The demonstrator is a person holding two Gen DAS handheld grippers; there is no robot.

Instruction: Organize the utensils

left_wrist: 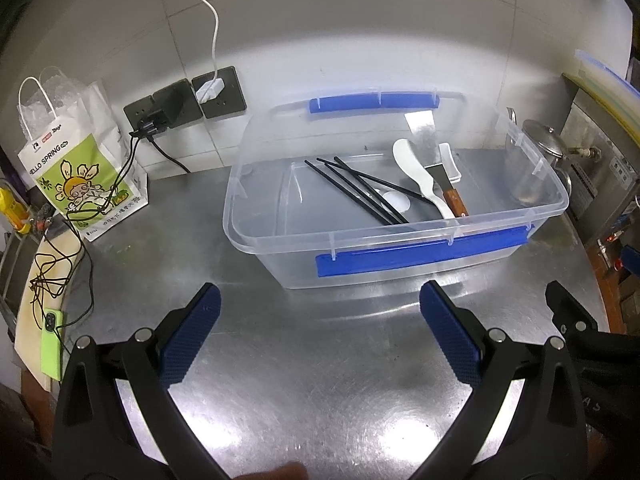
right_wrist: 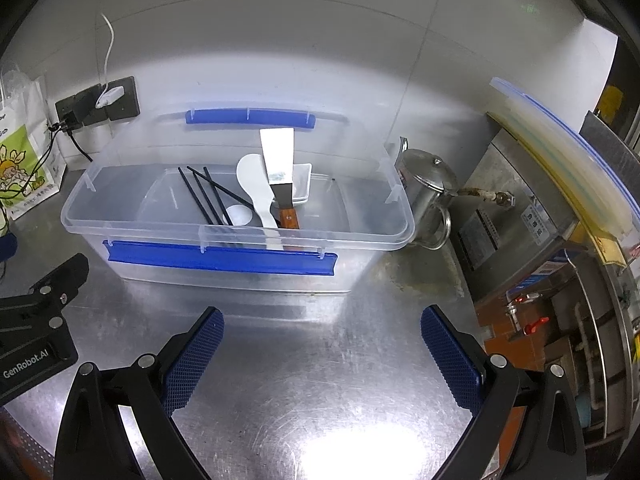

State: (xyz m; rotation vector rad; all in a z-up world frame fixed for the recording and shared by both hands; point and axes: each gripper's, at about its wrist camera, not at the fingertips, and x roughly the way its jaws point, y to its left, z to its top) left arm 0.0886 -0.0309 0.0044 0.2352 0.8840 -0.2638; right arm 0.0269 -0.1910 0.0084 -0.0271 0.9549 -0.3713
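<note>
A clear plastic bin (left_wrist: 256, 240) with blue side clips stands on the steel counter; it also shows in the right wrist view (right_wrist: 100, 224). Inside lie several black chopsticks (left_wrist: 352, 190) (right_wrist: 204, 196), a white rice paddle (left_wrist: 416, 174) (right_wrist: 256, 188), a metal spatula with a wooden handle (left_wrist: 436, 164) (right_wrist: 280, 168), a white spoon (left_wrist: 396, 202) (right_wrist: 239, 215) and a small white dish (left_wrist: 450, 162) (right_wrist: 302, 184). My left gripper (left_wrist: 320, 304) is open and empty in front of the bin. My right gripper (right_wrist: 322, 320) is open and empty in front of the bin.
A paper bag (left_wrist: 84, 172), wall sockets with plugs and cables (left_wrist: 176, 104) and a green phone (left_wrist: 52, 340) are at the left. A steel kettle (right_wrist: 428, 196) (left_wrist: 544, 140) stands right of the bin. A metal appliance with stacked lids (right_wrist: 560, 168) is at far right.
</note>
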